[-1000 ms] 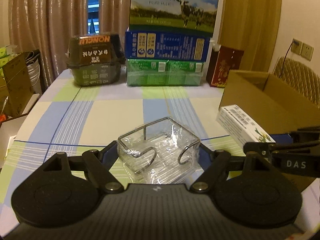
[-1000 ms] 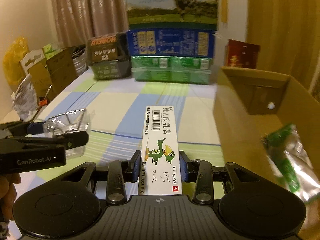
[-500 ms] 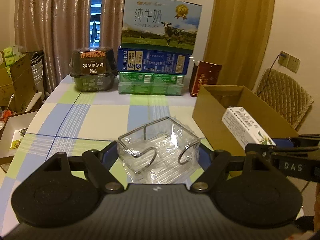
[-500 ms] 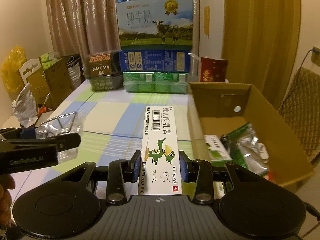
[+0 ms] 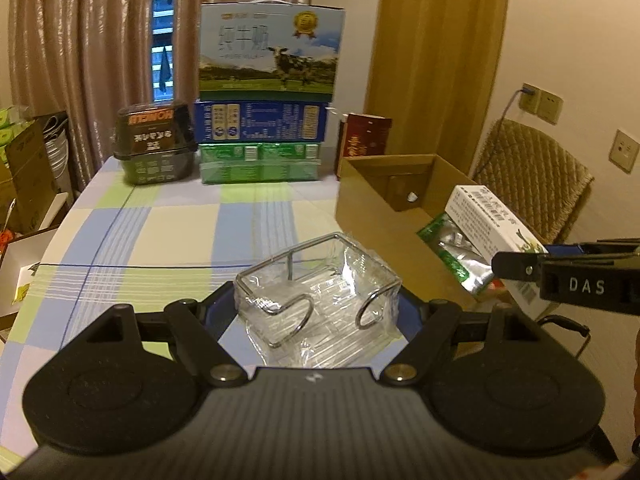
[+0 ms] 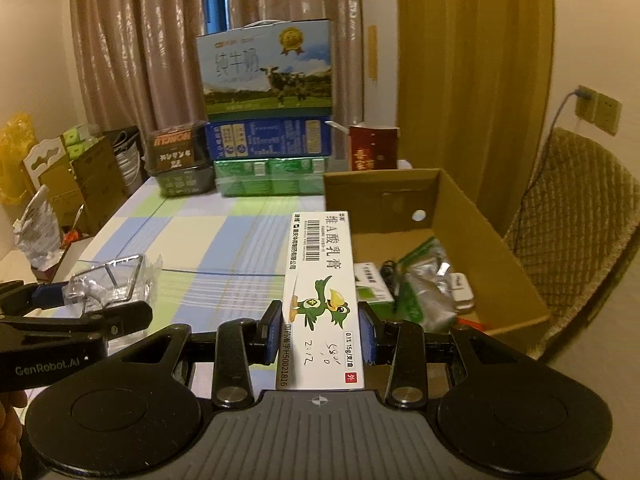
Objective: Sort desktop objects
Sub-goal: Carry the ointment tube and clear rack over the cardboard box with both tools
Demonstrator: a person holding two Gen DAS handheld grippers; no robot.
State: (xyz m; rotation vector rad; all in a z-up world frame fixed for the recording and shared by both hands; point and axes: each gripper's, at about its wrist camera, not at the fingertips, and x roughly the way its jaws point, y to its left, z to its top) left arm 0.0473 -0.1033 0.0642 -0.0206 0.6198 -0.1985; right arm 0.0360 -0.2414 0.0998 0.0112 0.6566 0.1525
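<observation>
My left gripper (image 5: 318,308) is shut on a wire rack in clear plastic wrap (image 5: 316,304) and holds it above the checked tablecloth (image 5: 180,240). The rack also shows at the left of the right wrist view (image 6: 112,280). My right gripper (image 6: 320,334) is shut on a long white ointment box with a green bird (image 6: 322,296). It holds the box over the near left rim of the open cardboard box (image 6: 492,248). The ointment box also shows at the right of the left wrist view (image 5: 492,228).
The cardboard box (image 5: 380,208) holds a green-and-silver pouch (image 6: 424,276) and small white packs. Stacked milk cartons (image 5: 268,92), a dark food tub (image 5: 154,144) and a red box (image 5: 366,136) line the table's far edge. A woven chair (image 6: 576,216) stands right.
Both grippers have risen and pulled back from the table with their loads. The cardboard box's inside has come into view, with the ointment box over its rim.
</observation>
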